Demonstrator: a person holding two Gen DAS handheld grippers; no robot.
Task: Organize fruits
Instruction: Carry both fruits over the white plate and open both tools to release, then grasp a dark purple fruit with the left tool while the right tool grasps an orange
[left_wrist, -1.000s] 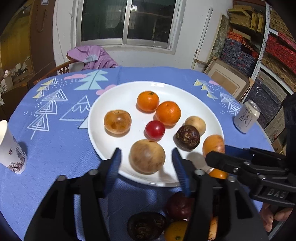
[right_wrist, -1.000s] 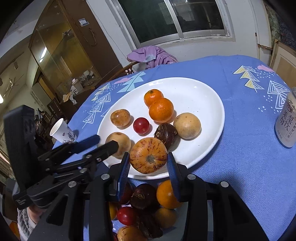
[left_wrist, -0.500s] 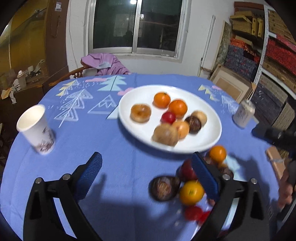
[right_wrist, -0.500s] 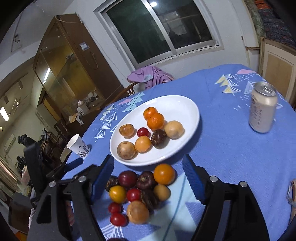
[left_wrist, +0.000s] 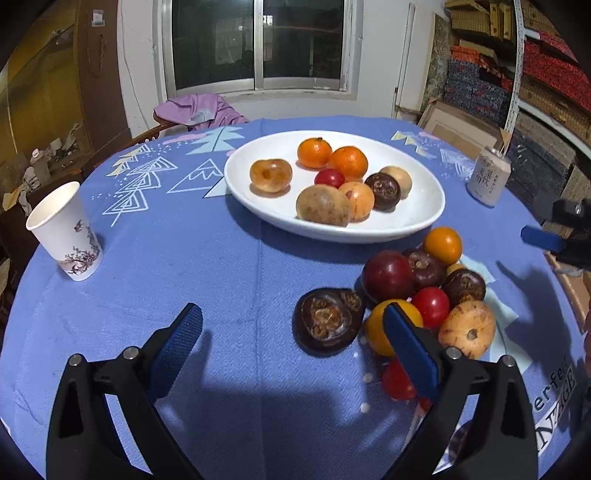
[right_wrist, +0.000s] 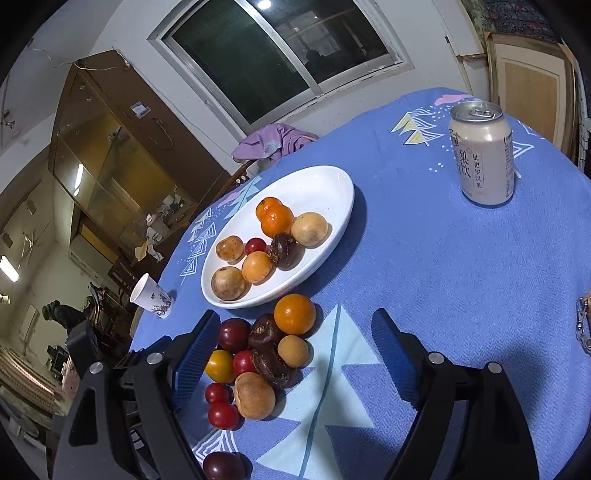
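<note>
The left gripper (left_wrist: 291, 332) hangs over the blue cloth (left_wrist: 207, 266) with its jaws wide apart and nothing between them. The right gripper (right_wrist: 291, 350) is opening, with no fruit pinched; its left pad stands just beside the pile, on the side away from the white plate (right_wrist: 332, 184).

The pile of loose fruit (right_wrist: 258, 354) sits on the cloth, just in front of the plate. It has red, dark, yellow and orange ones. More fruit already lies on the plate. A can (right_wrist: 482, 155) stands to the right of the plate and a paper cup (left_wrist: 64, 230) to its left.

This looks like the gap between two picks. Next, one gripper needs to come down around one fruit, maybe the orange one (right_wrist: 294, 314) nearest the plate, and squeeze softly. A dark fruit touches it, so the pads may bump that one.
</note>
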